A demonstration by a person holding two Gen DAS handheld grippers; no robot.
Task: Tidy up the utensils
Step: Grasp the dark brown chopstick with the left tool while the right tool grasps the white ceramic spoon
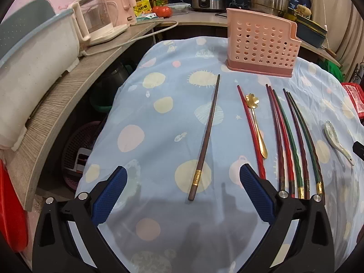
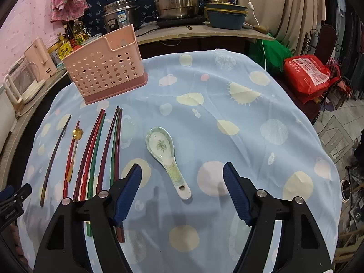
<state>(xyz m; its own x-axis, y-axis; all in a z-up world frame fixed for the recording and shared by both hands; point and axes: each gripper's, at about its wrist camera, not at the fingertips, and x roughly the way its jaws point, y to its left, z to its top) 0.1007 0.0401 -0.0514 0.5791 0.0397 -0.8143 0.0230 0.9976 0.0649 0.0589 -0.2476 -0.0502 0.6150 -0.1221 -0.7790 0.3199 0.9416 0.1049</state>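
While both spread wide, left hand-held gripper frames dark chopstick — right hand-held gripper, ceramic spoon.

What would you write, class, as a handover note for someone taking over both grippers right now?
Left gripper: open, empty, lined up on the lone dark chopstick.
Right gripper: open, empty, lined up on the ceramic spoon.
Pink holder stands at the far side of the blue cloth; nothing shows in it.
On the cloth in a row: red chopstick, gold spoon, mixed chopstick bundle.
Done: nothing shows as stowed yet. Left: move every utensil into the holder.
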